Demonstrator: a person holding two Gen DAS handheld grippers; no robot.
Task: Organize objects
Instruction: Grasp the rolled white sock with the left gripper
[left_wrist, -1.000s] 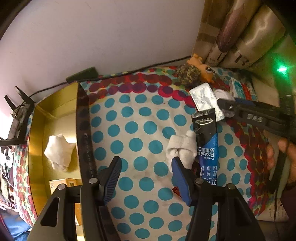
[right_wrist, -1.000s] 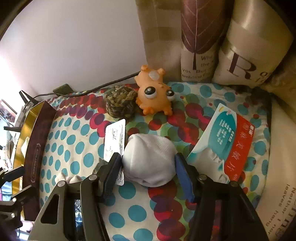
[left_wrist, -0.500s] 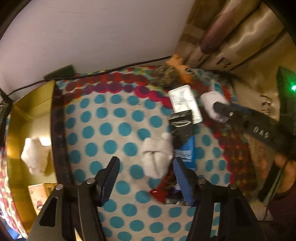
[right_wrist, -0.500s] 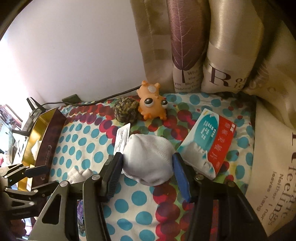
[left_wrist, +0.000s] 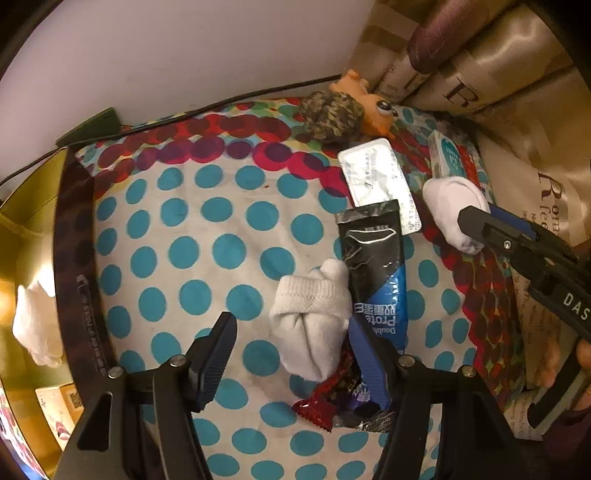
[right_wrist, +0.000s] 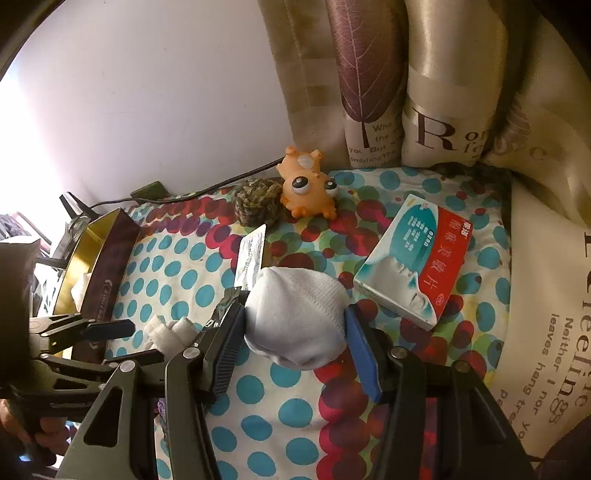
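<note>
My left gripper (left_wrist: 291, 332) points steeply down, jaws just widened, straddling rolled sock (left_wrist: 312, 317), unclamped. Right gripper (right_wrist: 293, 332) clamps white sock ball (right_wrist: 295, 317). Open cloth (left_wrist: 207, 236) toward tray (left_wrist: 74, 258).

Plain pale wall (right_wrist: 166, 92), polka-dot cloth (left_wrist: 221, 240), leaf-print curtains (right_wrist: 369, 74), perhaps window glare left

a teal-and-red polka-dot cloth (left_wrist: 207, 236) holds white rolled socks (left_wrist: 314, 321), an orange toy (right_wrist: 308, 192) and a gold tray (left_wrist: 33, 206).

3 sock rolls (left_wrist: 314, 317), 1 toy (right_wrist: 308, 190), 1 med box (right_wrist: 413, 262), 1 blister pk (left_wrist: 378, 184), 2 sachets (left_wrist: 376, 273)
</note>
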